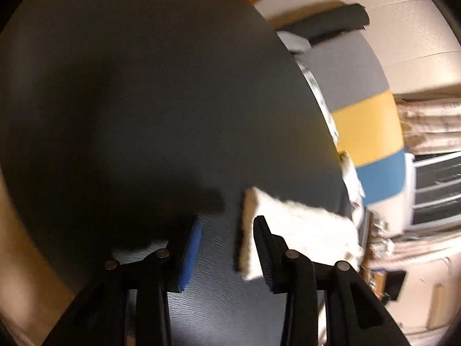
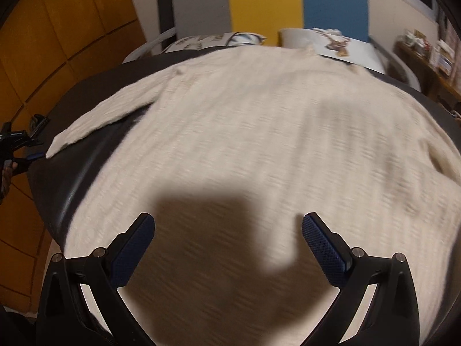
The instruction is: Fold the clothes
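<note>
A cream knitted sweater (image 2: 259, 132) lies spread flat on a dark round table (image 2: 72, 173), its left sleeve (image 2: 95, 121) stretched out toward the table's left edge. My right gripper (image 2: 227, 219) hovers over the sweater's near part, jaws wide open with nothing between them, and casts a shadow on the knit. In the left wrist view the sleeve's cuff (image 1: 291, 230) lies on the dark table (image 1: 144, 101), just past the right finger (image 1: 263, 248). My left gripper (image 1: 227, 219) is open, with only bare table between its fingers. The left gripper (image 2: 17, 144) also shows at the far left edge of the right wrist view.
Behind the table stands a grey, yellow and blue striped panel (image 2: 265, 0) with printed cushions (image 2: 334, 43) in front of it. Orange wooden cabinet doors (image 2: 43, 43) fill the left. A cluttered shelf (image 2: 423, 49) stands at the right.
</note>
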`<state>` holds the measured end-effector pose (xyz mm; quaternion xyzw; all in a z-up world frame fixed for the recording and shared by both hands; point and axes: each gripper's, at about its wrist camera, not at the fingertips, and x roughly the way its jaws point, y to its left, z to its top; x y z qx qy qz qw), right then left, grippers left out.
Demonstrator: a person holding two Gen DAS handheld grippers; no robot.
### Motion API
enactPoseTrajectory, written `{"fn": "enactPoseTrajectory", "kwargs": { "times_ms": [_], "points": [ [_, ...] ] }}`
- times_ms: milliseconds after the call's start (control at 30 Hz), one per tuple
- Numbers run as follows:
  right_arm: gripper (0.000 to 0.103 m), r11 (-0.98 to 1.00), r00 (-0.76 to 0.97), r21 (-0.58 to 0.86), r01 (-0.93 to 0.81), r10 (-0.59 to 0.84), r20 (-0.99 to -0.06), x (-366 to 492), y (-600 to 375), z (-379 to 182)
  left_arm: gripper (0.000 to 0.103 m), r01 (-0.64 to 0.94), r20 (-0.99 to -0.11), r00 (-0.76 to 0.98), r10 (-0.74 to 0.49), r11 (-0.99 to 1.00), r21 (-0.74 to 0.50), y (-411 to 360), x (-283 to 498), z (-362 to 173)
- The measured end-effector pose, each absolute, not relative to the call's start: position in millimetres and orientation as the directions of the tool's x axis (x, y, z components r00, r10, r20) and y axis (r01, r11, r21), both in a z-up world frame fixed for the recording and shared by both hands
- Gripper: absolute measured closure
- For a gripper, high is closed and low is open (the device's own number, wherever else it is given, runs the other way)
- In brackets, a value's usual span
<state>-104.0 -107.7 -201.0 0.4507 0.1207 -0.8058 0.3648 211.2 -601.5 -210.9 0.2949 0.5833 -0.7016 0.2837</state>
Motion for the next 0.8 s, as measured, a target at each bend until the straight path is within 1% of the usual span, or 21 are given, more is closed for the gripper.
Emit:
{"fn": "enactPoseTrajectory", "kwargs": {
  "times_ms": [200,300,367,400,433,600,800],
  "points": [
    [0.000,-0.655,-0.294,0.119,0.746,-0.484,-0.824,-93,-140,-203,0.063,0.687,-0.703,-0.710,0.037,-0.181,-0.704,-604,186,-220],
    [0.000,-0.644,-0.283,0.112,0.757,-0.478,-0.832,-90,-151,-205,0.063,0.697,-0.717,-0.695,0.049,-0.195,-0.689,-604,177,-219],
    [0.000,-0.638,-0.276,0.114,0.761,-0.478,-0.834,-89,-158,-206,0.067,0.708,-0.728,-0.684,0.046,-0.199,-0.678,-604,174,-216],
    [0.000,-0.634,-0.272,0.113,0.765,-0.477,-0.836,-88,-161,-207,0.078,0.710,-0.729,-0.683,0.042,-0.199,-0.676,-604,174,-215],
    [0.000,-0.631,-0.267,0.105,0.769,-0.467,-0.843,-88,-165,-209,0.081,0.711,-0.731,-0.682,0.038,-0.200,-0.674,-603,173,-214],
    [0.000,-0.614,-0.285,0.041,0.788,-0.424,-0.860,-81,-177,-219,0.079,0.693,-0.711,-0.701,0.057,-0.182,-0.698,-602,172,-218],
    [0.000,-0.605,-0.296,0.048,0.795,-0.456,-0.839,-77,-170,-221,0.081,0.608,-0.631,-0.773,0.068,-0.203,-0.767,-598,172,-208]
  ]
}}
